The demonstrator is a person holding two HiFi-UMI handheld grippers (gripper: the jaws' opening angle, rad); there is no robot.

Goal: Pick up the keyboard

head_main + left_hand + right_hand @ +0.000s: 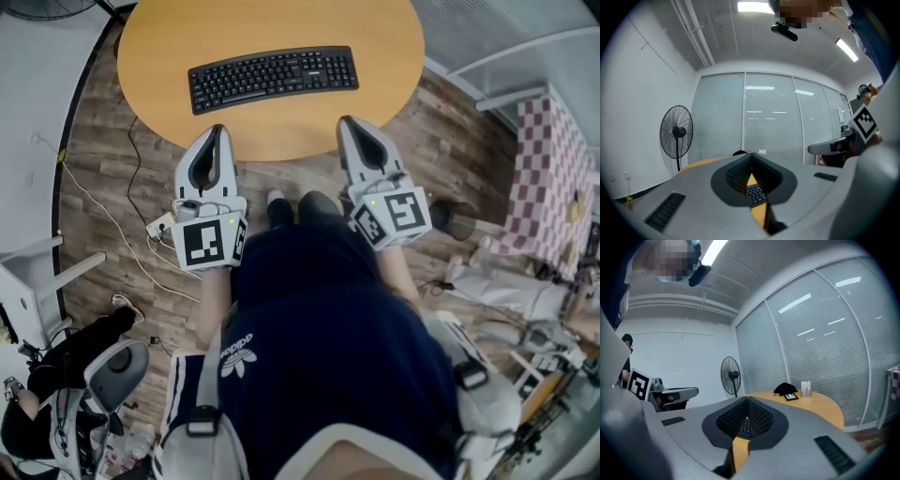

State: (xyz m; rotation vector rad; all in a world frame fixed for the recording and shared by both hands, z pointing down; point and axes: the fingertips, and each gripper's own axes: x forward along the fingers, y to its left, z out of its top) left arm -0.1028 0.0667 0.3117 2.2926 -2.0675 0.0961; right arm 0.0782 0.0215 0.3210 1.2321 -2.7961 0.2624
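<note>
From the head view, the person [319,356] stands on a wood floor [103,159] at the near edge of a round table [281,23]. Both grippers are held out level in front of them. The left gripper [218,129] and the right gripper [346,121] each have their tips over the table's near rim. In each gripper's own view the jaws are pressed together with nothing between them.

The keyboard [272,79] lies flat on the table just beyond the tips and clear of both. Its long axis runs left to right across the head view, with the right end tilted slightly away. The number block is at the right end, so the front edge faces the person.

Only the head view shows the whole keyboard. Each gripper view shows just a strip of keys through the gap below the closed tips.

Farther off, the gripper views add things the head view lacks:
- A standing fan [676,132] by a glass wall [773,126].
- In the right gripper view, a dark lump [786,389], possibly a cap, on the table's far side.
- A small card stand [805,388] beside that lump.
</note>
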